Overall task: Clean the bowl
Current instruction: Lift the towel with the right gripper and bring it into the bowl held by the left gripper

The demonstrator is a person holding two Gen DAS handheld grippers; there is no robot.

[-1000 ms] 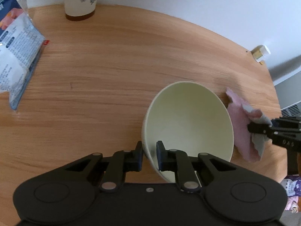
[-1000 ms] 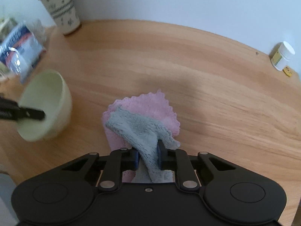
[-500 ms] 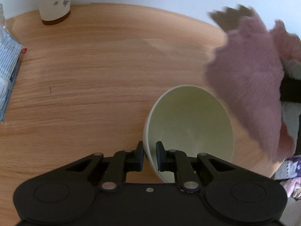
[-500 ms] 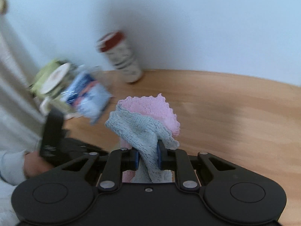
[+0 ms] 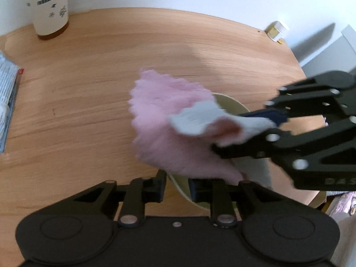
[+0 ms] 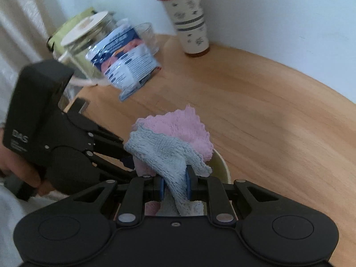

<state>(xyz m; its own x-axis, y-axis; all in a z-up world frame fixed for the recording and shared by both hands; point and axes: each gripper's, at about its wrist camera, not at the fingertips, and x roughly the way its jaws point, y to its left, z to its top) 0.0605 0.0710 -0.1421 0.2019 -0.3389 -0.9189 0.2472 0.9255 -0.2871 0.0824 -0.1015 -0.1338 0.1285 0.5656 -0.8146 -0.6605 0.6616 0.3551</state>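
Note:
A pale cream bowl [image 5: 231,105] is tilted above the wooden table, and my left gripper [image 5: 176,178] is shut on its near rim. A pink and grey-white cloth [image 5: 169,131] covers most of the bowl's opening. My right gripper [image 5: 249,131] comes in from the right, shut on that cloth. In the right wrist view the cloth [image 6: 173,146] bunches up between the fingers of the right gripper [image 6: 174,184], with the bowl rim [image 6: 220,166] showing just behind it. The left gripper's body [image 6: 44,133] sits to the left, held by a hand [image 6: 17,171]. The bowl's inside is hidden.
A patterned paper cup [image 5: 50,6] stands at the table's far left by the wall. A blue and white packet [image 6: 124,60] leans on a lidded glass jar [image 6: 84,44]. A small white bottle [image 5: 276,30] sits at the far right edge. Bare wood table [image 5: 100,77] lies between.
My right gripper lifted the cloth off the table and swung it left over the bowl. The left gripper kept its hold on the bowl's rim.

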